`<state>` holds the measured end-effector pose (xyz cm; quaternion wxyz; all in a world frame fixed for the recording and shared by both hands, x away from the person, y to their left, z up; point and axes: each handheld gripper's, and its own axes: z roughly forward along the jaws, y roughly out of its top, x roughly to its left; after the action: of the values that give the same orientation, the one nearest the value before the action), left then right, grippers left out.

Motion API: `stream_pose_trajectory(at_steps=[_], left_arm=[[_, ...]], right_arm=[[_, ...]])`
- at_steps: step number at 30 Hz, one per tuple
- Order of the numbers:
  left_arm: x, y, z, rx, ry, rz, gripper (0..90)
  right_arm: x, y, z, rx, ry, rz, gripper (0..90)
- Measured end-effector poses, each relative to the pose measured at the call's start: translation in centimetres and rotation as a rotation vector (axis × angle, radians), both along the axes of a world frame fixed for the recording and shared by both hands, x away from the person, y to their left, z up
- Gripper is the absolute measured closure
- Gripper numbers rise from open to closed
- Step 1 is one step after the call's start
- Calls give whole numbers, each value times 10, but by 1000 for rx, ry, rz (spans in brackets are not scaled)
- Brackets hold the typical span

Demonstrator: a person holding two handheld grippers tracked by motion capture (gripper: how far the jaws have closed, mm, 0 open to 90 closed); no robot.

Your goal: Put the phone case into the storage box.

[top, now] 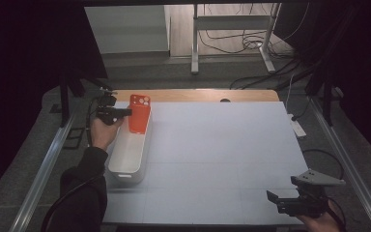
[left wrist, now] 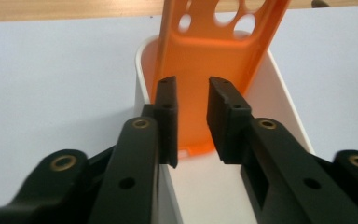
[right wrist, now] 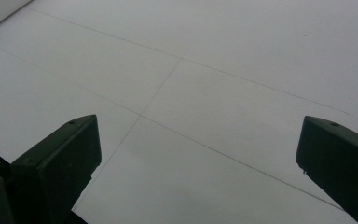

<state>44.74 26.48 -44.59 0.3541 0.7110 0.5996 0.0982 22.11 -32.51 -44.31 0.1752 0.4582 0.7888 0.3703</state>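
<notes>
Phone case could tip out of bin.
Left gripper [left wrist: 192, 116] jaws a narrow gap apart, gripping nothing; orange phone case [top: 139, 113] stands upright at far end of white bin [top: 125, 166]. A nudge topples it. Right gripper [top: 290, 203] wide open, empty.

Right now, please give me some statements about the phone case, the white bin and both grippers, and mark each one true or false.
1. The orange phone case stands upright in the far end of the white bin. True.
2. The left gripper is clamped shut on the case. False: its jaws stand a little apart, with the case seen in the gap beyond them.
3. The right gripper holds a second case. False: its jaws are wide open over the bare white table.
4. The case has round camera holes near its top. True.
</notes>
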Motion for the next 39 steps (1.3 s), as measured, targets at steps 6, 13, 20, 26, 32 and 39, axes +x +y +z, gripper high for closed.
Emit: stream_pose_trajectory(at_steps=[6,13,20,26,32,39], left_arm=[[-2,-1,1,9,-18,-18,636],[-5,0,2,22,-43,-35,525],[-8,1,4,31,-66,-54,377],[-11,1,6,31,-80,-85,236],[-14,2,7,4,-87,-112,111],[-22,-2,10,27,-119,-171,26]], right_arm=[[0,0,0,-2,-1,2,0],[0,0,0,-2,-1,2,0],[0,0,0,-2,0,3,0],[0,1,0,-3,1,4,0],[0,0,0,-3,1,2,0],[1,0,0,-1,3,-1,0]])
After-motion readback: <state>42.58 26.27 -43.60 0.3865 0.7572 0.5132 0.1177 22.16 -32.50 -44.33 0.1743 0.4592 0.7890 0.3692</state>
